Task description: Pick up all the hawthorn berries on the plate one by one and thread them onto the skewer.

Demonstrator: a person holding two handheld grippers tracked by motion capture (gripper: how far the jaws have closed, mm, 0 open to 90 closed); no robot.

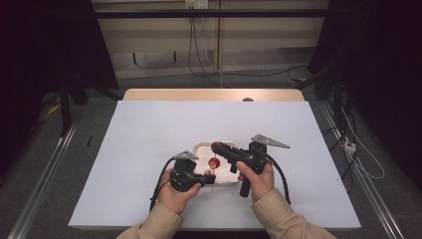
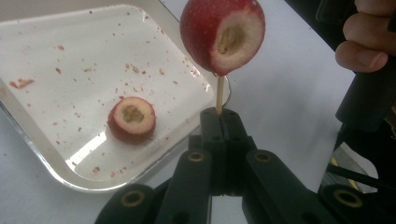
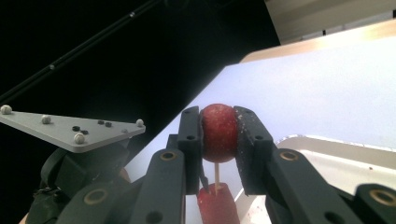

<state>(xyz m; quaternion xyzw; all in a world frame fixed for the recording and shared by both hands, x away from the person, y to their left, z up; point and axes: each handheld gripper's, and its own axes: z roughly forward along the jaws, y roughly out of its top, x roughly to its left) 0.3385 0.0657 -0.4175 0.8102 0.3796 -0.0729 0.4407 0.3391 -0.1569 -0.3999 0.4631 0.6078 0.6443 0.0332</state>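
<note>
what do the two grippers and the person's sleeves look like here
Both the left gripper and the right gripper are black, with jointed jaw links and brass-coloured pivots, a grey three-cornered plate on top and a trailing black cable. The sleeves are tan.

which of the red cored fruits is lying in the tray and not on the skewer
The lone fruit in the tray, resting hollow side up on the metal tray. The skewered fruit sits on the wooden stick pinched by the left hand-held gripper.
</note>
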